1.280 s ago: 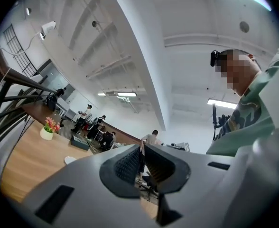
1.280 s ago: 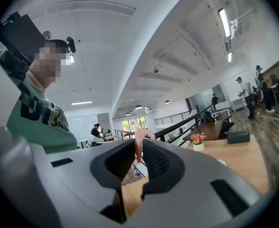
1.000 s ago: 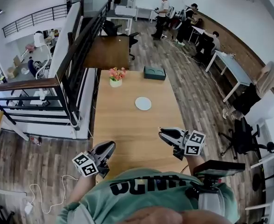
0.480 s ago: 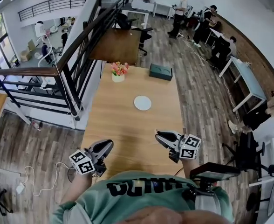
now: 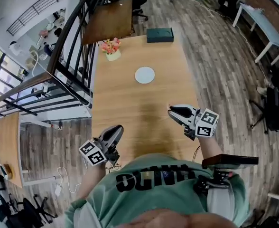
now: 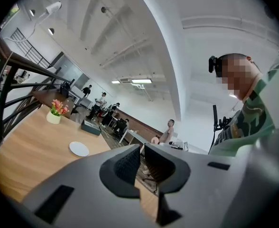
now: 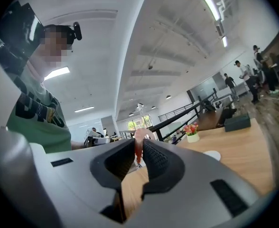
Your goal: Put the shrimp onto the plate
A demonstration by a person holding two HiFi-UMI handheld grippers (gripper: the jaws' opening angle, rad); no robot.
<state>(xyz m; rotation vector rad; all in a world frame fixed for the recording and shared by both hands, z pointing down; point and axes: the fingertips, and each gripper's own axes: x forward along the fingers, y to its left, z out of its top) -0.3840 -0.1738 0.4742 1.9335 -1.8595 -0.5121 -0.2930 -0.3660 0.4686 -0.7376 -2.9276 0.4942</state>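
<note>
A small white plate [image 5: 144,74] lies on the long wooden table [image 5: 125,108], past its middle. My right gripper [image 5: 170,112] hovers over the table's near right part, well short of the plate. It is shut on a pink-red shrimp [image 7: 139,145], whose top pokes out above the pads. The right gripper view shows the plate [image 7: 212,155] ahead to the right. My left gripper [image 5: 118,128] hangs at the table's near left edge; its jaws [image 6: 142,158] stand together with nothing between them. The plate [image 6: 79,149] shows far off at the left of its view.
A pot of pink flowers [image 5: 112,51] stands at the table's far left and a dark green box [image 5: 160,34] at its far end. A black railing [image 5: 68,46] runs along the left side. A desk [image 5: 263,27] stands off to the right.
The head view has tipped further down and shifted, so the table fills more of it. Both grippers stay near the table's near end; the right one still holds the shrimp.
</note>
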